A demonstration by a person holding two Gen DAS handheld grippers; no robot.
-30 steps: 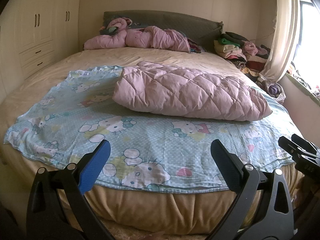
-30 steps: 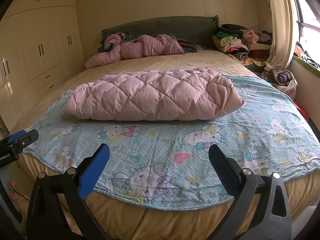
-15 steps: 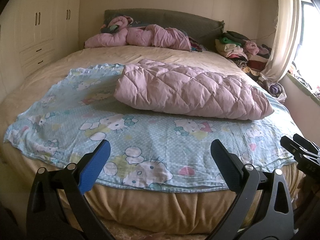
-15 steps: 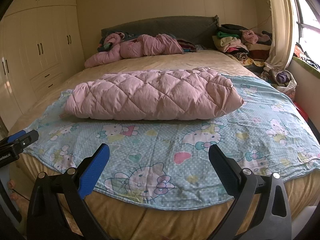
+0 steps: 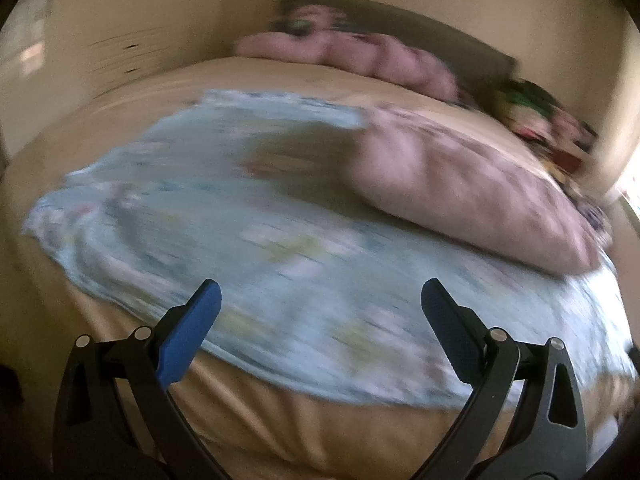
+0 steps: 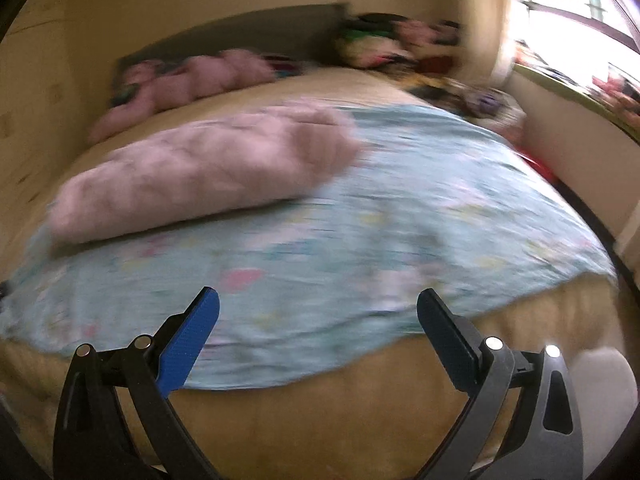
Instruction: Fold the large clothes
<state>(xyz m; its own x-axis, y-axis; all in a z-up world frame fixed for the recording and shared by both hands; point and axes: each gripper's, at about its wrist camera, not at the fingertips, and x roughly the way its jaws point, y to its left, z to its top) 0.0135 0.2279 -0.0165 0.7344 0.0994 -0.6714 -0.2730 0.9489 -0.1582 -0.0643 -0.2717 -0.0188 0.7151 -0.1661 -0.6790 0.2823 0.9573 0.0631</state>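
Plainly, the pink quilted jacket (image 5: pixel 472 188) lies folded on a light blue printed sheet (image 5: pixel 224 232) spread across the bed (image 5: pixel 280 80). Both views are blurred. Near the bed's foot, the left tool (image 5: pixel 320 316) and right tool (image 6: pixel 318 316) are spread wide, holding nothing.

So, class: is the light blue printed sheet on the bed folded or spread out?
Spread out: the blue sheet lies flat across the bed, the pink quilt resting on it.
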